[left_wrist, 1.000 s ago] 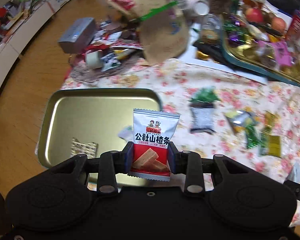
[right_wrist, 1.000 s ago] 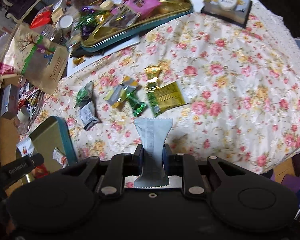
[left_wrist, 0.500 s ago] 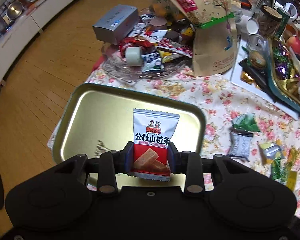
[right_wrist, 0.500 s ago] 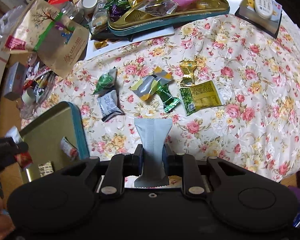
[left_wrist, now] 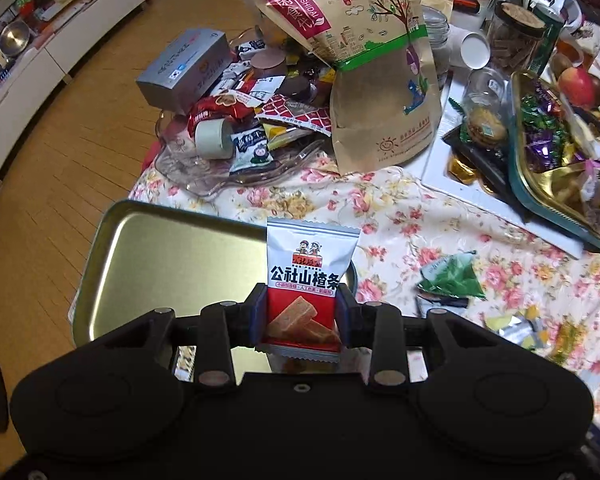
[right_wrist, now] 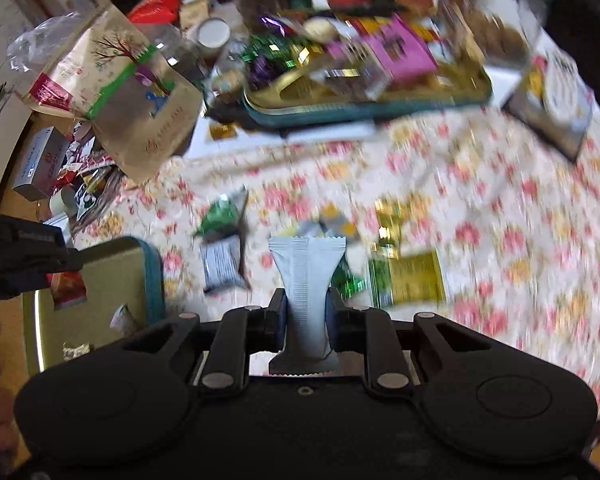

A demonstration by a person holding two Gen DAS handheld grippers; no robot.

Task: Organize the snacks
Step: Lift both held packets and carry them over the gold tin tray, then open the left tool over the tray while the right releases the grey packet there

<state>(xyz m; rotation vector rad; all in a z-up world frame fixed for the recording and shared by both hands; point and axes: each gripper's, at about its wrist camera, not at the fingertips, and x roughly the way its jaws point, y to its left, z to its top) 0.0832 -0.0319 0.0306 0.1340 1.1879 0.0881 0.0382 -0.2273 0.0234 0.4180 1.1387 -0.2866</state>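
Observation:
My left gripper (left_wrist: 302,312) is shut on a white and red hawthorn snack packet (left_wrist: 306,280) and holds it over the near right part of the gold tray (left_wrist: 160,256). My right gripper (right_wrist: 306,316) is shut on a grey snack packet (right_wrist: 306,284) above the floral tablecloth, to the right of the gold tray (right_wrist: 112,272). The left gripper with its red packet (right_wrist: 66,286) shows at the left of the blurred right wrist view. Two small wrapped snacks (right_wrist: 122,320) lie in the tray. Several loose snacks, a green one (left_wrist: 450,276) among them, lie on the cloth.
A big paper snack bag (left_wrist: 376,64) stands behind the tray beside a clear dish of packets (left_wrist: 240,136) and a grey box (left_wrist: 184,68). A teal tray of sweets (left_wrist: 556,160) sits at the right. Wooden floor lies past the table's left edge.
My left gripper has moved left and forward over the gold tray with its packet. My right gripper has swung left and lower toward the tray; its view is now blurred.

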